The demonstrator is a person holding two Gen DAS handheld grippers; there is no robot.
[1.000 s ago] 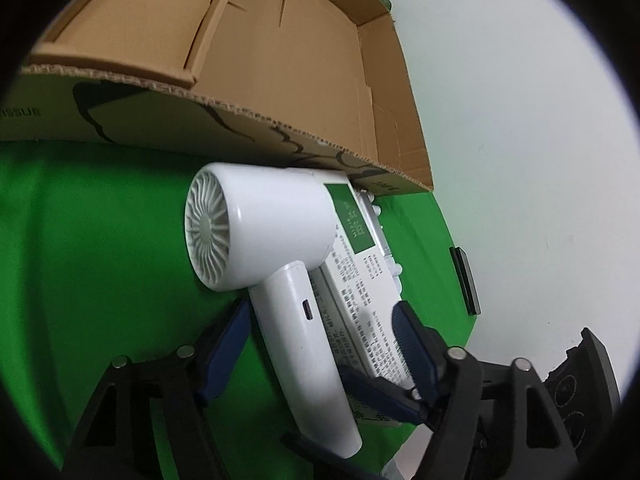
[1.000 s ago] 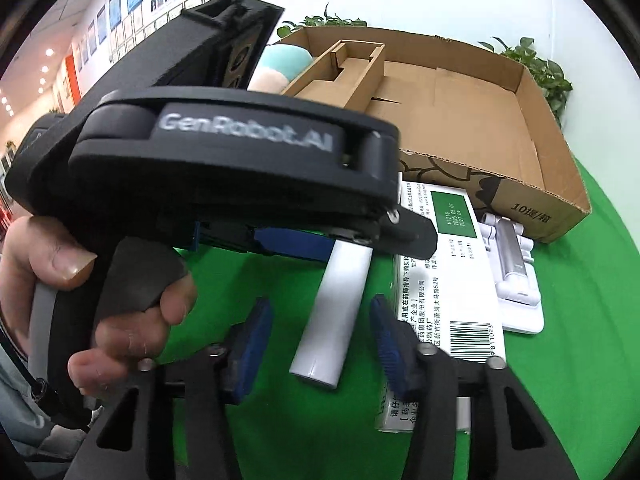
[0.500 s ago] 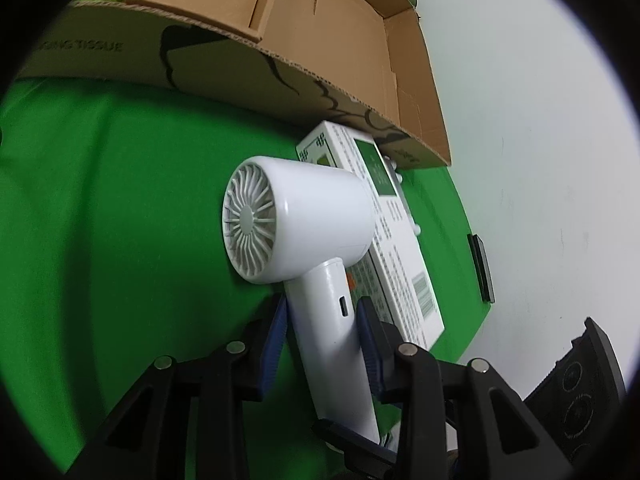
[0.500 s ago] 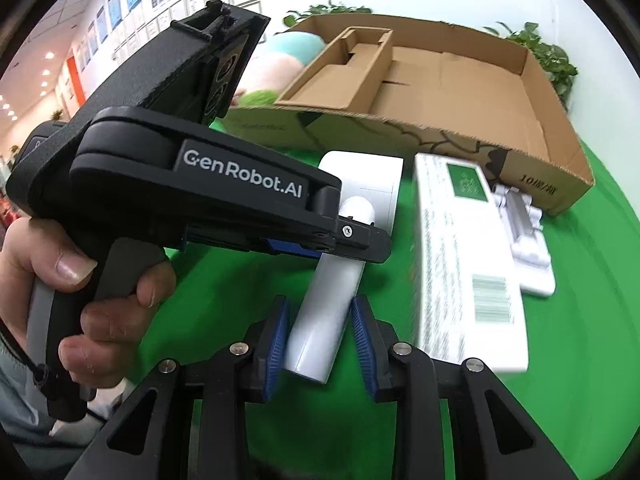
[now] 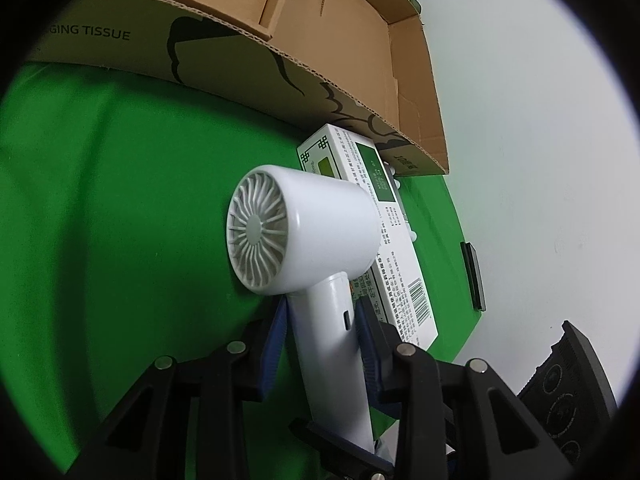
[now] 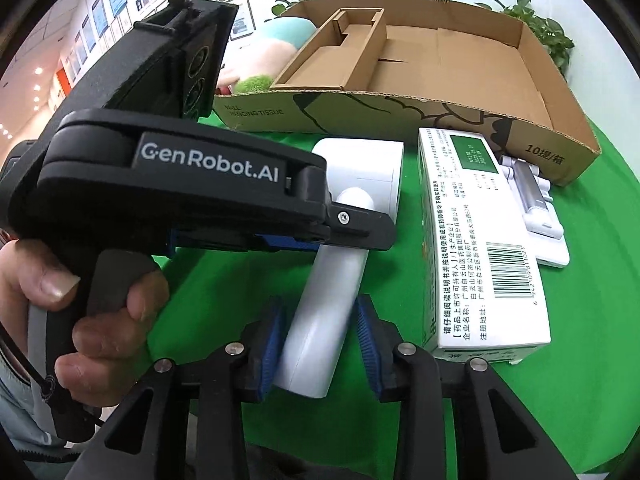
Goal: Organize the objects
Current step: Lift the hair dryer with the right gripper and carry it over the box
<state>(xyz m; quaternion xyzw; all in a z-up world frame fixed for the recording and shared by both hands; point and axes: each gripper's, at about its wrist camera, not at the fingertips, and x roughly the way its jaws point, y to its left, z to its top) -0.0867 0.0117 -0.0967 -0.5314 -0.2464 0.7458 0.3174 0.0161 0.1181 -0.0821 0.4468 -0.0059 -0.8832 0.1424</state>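
Your cardboard box (image 6: 460, 64) is sitting beyond both jaws with nothing placed in it. The medicine carton (image 6: 476, 240) is lying on the bench right of your jaws. You are gripping the hair dryer (image 5: 304, 236) handle in the left gripper (image 5: 320, 344); the right gripper (image 6: 320, 336) is bracketing its end narrowly, contact unclear. Only the right view is showing your hand (image 6: 80, 312).

the left gripper (image 5: 322, 334) has its blue jaws closed on the handle of the white hair dryer (image 5: 304, 240) at frame centre. behind it a white medicine box (image 5: 394, 280) lies on the green surface (image 5: 100, 200); a cardboard box (image 5: 320, 40) spans the top.
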